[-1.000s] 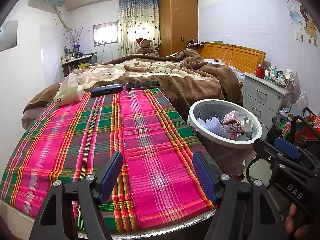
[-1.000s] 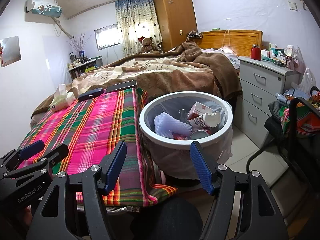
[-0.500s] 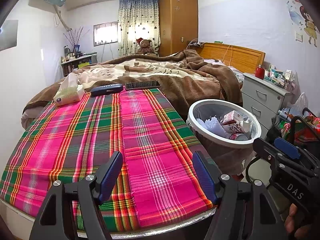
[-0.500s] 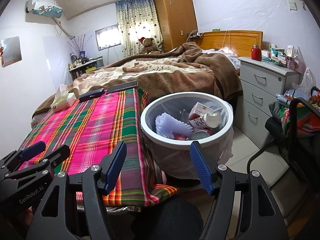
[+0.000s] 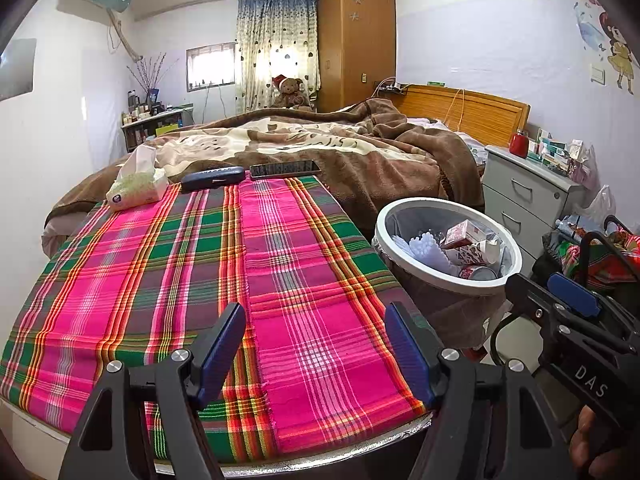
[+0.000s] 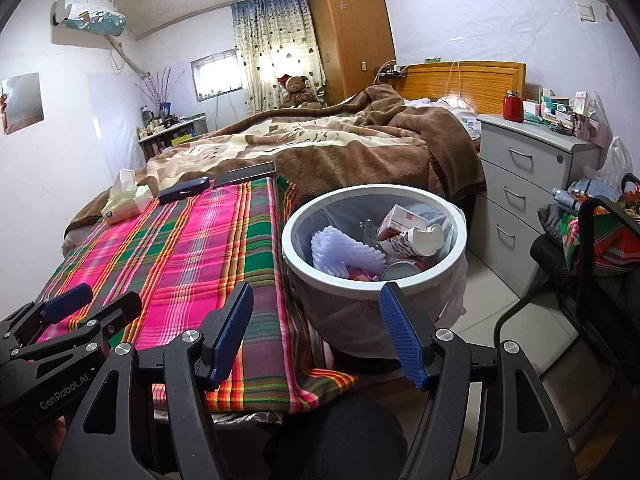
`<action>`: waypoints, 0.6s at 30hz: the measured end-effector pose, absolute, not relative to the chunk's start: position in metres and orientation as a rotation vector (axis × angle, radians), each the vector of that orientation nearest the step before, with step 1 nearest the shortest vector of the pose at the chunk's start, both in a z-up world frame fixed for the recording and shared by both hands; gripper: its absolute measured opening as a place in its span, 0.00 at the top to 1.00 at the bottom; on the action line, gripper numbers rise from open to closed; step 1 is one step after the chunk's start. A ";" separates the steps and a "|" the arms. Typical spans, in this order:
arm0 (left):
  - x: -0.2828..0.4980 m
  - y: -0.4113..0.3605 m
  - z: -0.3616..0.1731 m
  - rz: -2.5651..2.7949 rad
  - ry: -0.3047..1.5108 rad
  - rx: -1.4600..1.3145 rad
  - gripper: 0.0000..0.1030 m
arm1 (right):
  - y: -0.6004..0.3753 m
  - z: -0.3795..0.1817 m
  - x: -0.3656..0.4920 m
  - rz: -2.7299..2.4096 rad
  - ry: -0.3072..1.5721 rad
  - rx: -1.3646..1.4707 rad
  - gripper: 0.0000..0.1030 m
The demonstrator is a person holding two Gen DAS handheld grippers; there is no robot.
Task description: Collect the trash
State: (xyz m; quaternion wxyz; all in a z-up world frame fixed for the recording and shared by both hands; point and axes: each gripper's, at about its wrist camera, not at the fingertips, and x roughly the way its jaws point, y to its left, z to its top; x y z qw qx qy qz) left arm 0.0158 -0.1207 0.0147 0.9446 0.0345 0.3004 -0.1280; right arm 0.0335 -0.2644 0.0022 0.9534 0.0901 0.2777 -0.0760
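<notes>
Pink-and-green plaid cloth [image 5: 168, 264] covers the counter [image 5: 320, 454] at the foot of a bedroom's bed, and nothing that reads as rubbish lies on it: only a white tissue pack [image 5: 138, 186], a dark oblong case [image 5: 212, 178] and a black phone [image 5: 285, 169] sit in a row along its far edge, case and phone lying crosswise. The trash itself is already in the round white-rimmed bin lined with a grey bag [image 6: 374, 280], standing on the floor tight against the counter's right side: a red-and-white carton [image 6: 402, 220], a crumpled paper cup [image 6: 424, 240], a white foam net [image 6: 344, 252] and a can [image 6: 400, 270]. The right tool [image 6: 316, 330], jaws spread with nothing between them, hangs just before the bin's near rim and is plainly the nearer of the two; the left tool [image 5: 314, 346], likewise spread and holding nothing, points over the cloth's near edge with the bin off to its right. Should any move follow, it would likely fall to the right hand, straight ahead and down. Room is tight there: counter edge to the left, a grey drawer unit [image 6: 528, 184] and a black chair heaped with clothes [image 6: 592, 248] to the right.
</notes>
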 end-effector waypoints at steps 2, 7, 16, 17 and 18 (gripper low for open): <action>0.015 -0.121 0.015 -0.261 0.611 0.070 0.30 | -0.265 0.002 0.033 -0.155 0.563 0.183 0.35; 0.015 -0.121 0.015 -0.262 0.611 0.071 0.30 | -0.264 0.003 0.033 -0.155 0.563 0.184 0.35; 0.013 -0.121 0.014 -0.263 0.611 0.070 0.30 | -0.263 0.002 0.034 -0.155 0.565 0.183 0.35; 0.013 -0.122 0.014 -0.265 0.612 0.070 0.30 | -0.262 0.003 0.034 -0.155 0.564 0.184 0.35; 0.013 -0.121 0.014 -0.264 0.614 0.069 0.30 | -0.261 0.003 0.035 -0.154 0.564 0.184 0.35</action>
